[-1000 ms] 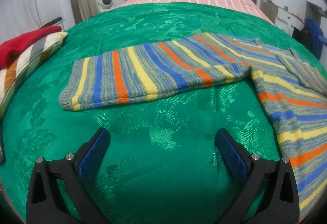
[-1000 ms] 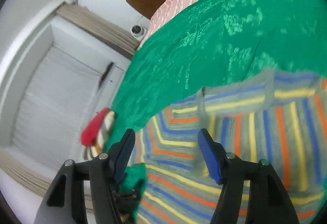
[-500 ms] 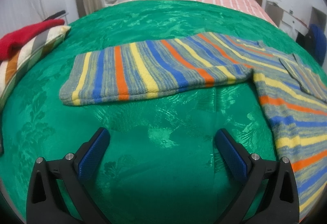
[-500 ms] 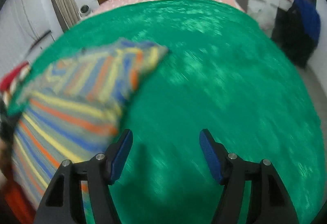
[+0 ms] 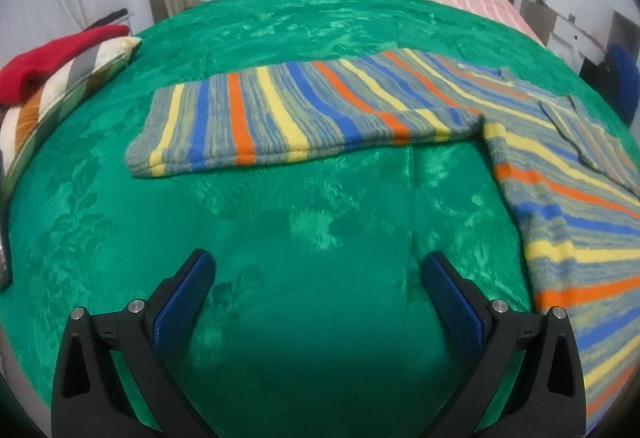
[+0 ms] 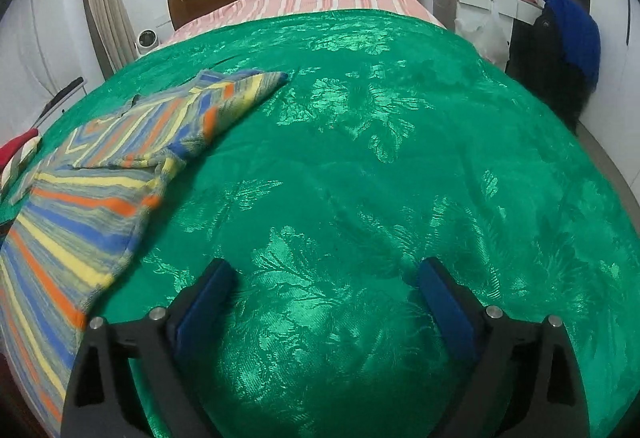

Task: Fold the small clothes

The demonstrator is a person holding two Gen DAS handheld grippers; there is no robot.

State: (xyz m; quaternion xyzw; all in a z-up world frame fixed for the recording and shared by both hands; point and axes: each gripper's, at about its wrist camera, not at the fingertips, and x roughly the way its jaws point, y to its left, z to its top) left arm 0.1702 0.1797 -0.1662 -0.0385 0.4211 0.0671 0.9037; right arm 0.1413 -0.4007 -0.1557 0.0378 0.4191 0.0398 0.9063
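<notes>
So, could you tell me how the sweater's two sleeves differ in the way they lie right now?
The left sleeve lies stretched out flat over the green bedspread, away from the body; the right sleeve is folded in over the body. The left sleeve shows its full length to the cuff, while the right sleeve is doubled and a little rumpled. Both carry the same blue, yellow and orange stripes.

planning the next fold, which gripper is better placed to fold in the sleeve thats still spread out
Left. The outstretched sleeve lies right ahead of the open left gripper; the open right gripper faces bare green bedspread.
</notes>
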